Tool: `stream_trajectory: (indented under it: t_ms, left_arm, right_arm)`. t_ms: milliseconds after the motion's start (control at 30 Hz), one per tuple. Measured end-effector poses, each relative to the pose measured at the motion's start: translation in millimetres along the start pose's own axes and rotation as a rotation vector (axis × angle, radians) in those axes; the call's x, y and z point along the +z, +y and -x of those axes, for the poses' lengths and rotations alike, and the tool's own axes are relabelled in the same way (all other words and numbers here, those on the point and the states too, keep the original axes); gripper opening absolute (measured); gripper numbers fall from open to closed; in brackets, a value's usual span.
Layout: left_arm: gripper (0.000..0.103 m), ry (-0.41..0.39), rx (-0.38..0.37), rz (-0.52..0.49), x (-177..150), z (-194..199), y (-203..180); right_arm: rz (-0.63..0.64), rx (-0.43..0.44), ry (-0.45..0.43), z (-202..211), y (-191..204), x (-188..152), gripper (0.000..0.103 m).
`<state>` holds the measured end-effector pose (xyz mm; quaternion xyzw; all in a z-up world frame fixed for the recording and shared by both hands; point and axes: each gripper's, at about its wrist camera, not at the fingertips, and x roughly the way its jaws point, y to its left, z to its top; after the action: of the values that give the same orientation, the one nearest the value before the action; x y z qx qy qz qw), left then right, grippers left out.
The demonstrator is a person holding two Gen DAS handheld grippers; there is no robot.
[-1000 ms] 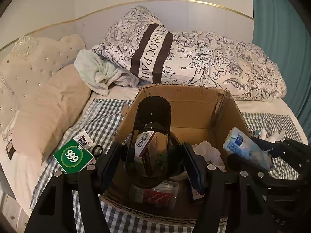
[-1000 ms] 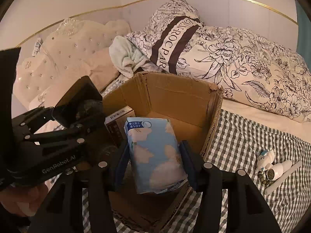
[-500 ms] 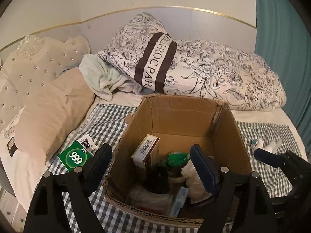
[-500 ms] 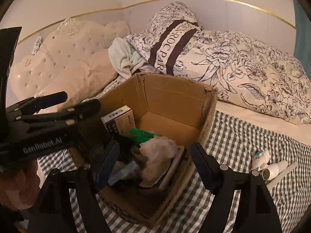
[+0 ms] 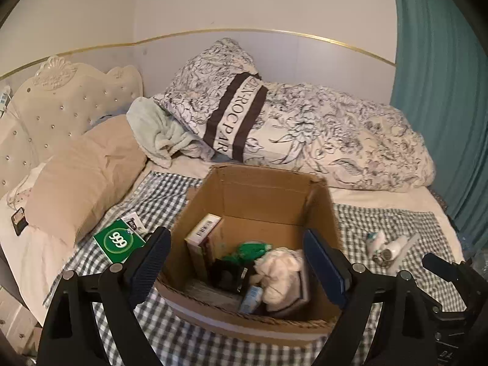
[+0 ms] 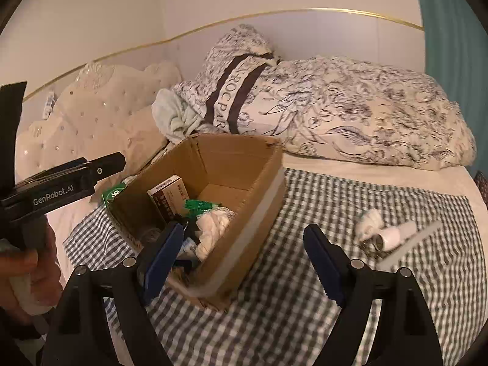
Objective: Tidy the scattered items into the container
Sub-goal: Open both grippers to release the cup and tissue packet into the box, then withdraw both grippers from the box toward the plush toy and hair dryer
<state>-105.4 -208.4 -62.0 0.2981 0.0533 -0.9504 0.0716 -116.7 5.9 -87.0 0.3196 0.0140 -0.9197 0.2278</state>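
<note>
- My left gripper [image 5: 238, 263] is released, its jaws having just been opening, nothing gripped; it hangs above the cardboard box [image 5: 259, 192].
- My right gripper [image 6: 244, 259] is likewise released and empty, jaws having just been opening, over the box's near right corner.
- The box stands on the checked blanket [image 6: 320, 207] and holds a carton [image 5: 202, 231], a green packet [image 5: 250, 248] and a pale cloth [image 5: 279, 274].
- Outside: green 999 box [image 5: 117, 242] at 9 o'clock of the box; small bottles [image 6: 384, 236] at 3 o'clock.

Left tongs [image 5: 238, 263] gape empty above the filled cardboard box [image 5: 259, 192].
</note>
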Motion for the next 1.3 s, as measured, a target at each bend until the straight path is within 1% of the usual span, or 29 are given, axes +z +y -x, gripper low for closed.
stream_trajectory:
  t_ms: [67, 200, 367, 600, 733, 800, 933, 1033, 1133, 1200, 1300]
  left_arm:
    - [0.092, -0.011, -0.004, -0.003, -2, 11, -8]
    - [0.098, -0.047, -0.026, 0.001, -7, 35, -24]
    - [0.099, -0.071, -0.064, 0.011, -16, 62, -43]
    - [0.099, -0.072, -0.084, -0.006, -35, 84, -72]
    - [0.099, -0.076, -0.100, -0.017, -48, 95, -86]
    - [0.099, -0.075, -0.099, -0.035, -53, 98, -95]
    - [0.099, -0.093, -0.099, -0.068, -64, 102, -111]
    - [0.100, -0.101, -0.110, -0.088, -74, 102, -122]
    - [0.100, -0.112, -0.119, -0.109, -84, 96, -135]
    - [0.100, -0.102, -0.128, -0.118, -91, 89, -146]
    - [0.100, -0.084, -0.148, -0.139, -101, 77, -162]
  right_arm:
    - [-0.006, -0.011, -0.012, 15, -4, -5, 0.082]
    - [-0.011, -0.038, -0.043, 48, -11, -18, 0.084]
    - [-0.048, -0.041, -0.064, 84, -19, -37, 0.088]
    - [-0.112, -0.076, -0.116, 127, -34, -64, 0.092]
    - [-0.128, -0.115, -0.144, 146, -42, -76, 0.095]
    - [-0.139, -0.144, -0.156, 154, -49, -82, 0.095]
    - [-0.169, -0.162, -0.170, 167, -68, -92, 0.096]
    - [-0.180, -0.192, -0.170, 175, -86, -99, 0.098]
    - [-0.180, -0.231, -0.182, 183, -104, -107, 0.103]
    - [-0.179, -0.267, -0.185, 184, -120, -115, 0.103]
    - [-0.184, -0.289, -0.163, 182, -142, -125, 0.103]
